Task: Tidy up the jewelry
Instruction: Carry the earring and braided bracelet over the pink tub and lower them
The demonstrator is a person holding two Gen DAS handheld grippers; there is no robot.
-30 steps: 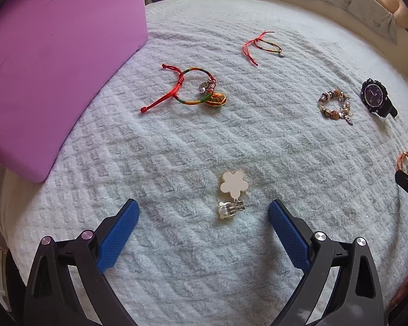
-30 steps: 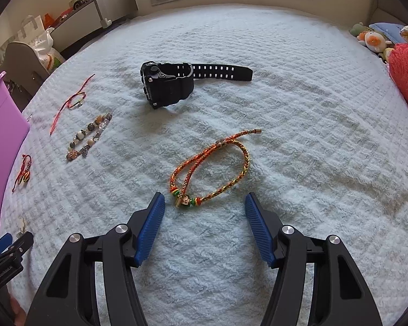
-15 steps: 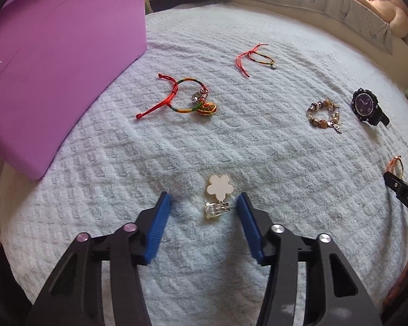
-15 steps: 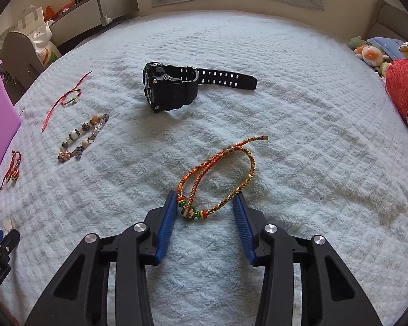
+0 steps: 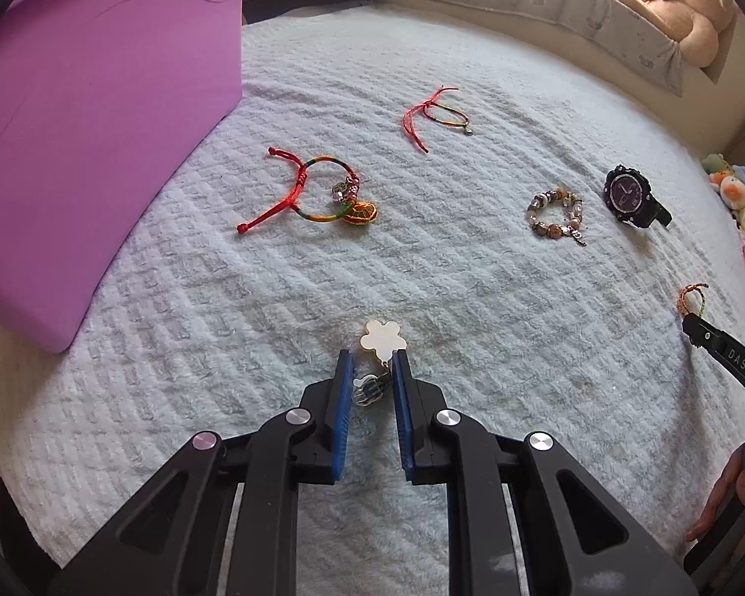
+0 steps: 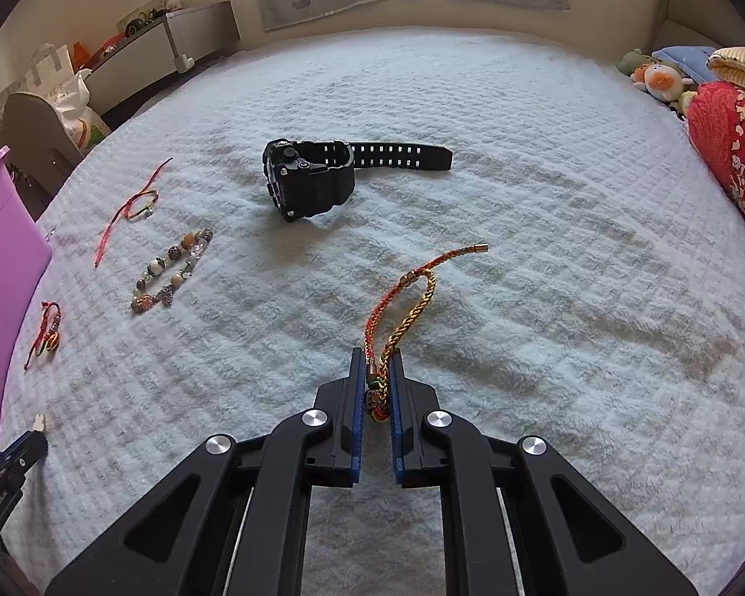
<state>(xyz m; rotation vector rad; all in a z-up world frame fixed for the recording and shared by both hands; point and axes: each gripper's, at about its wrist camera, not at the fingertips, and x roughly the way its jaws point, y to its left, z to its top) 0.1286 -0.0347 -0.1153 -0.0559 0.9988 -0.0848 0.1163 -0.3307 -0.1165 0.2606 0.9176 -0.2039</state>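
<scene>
My left gripper (image 5: 372, 360) is shut on the clear clip of a cream flower charm (image 5: 382, 340) on the white bedspread. My right gripper (image 6: 376, 355) is shut on the beaded end of an orange-gold braided bracelet (image 6: 412, 293), whose loop trails forward on the bed. A purple box (image 5: 84, 119) stands at the left. A rainbow cord bracelet (image 5: 323, 193), a thin red cord bracelet (image 5: 434, 116), a beaded bracelet (image 5: 556, 213) and a black watch (image 5: 631, 196) lie farther out. The watch (image 6: 313, 179) also shows in the right wrist view.
The bedspread (image 6: 546, 298) covers the whole work area. Soft toys (image 6: 660, 79) and a red patterned cushion (image 6: 730, 149) sit at the right edge. A teddy bear (image 5: 690, 5) sits on the far ledge. Furniture and bags (image 6: 64, 94) stand beyond the left edge.
Both grippers have closed from wide open. The left now pinches the flower charm's clip, the right pinches the braided bracelet, whose loop has been squeezed narrow.
</scene>
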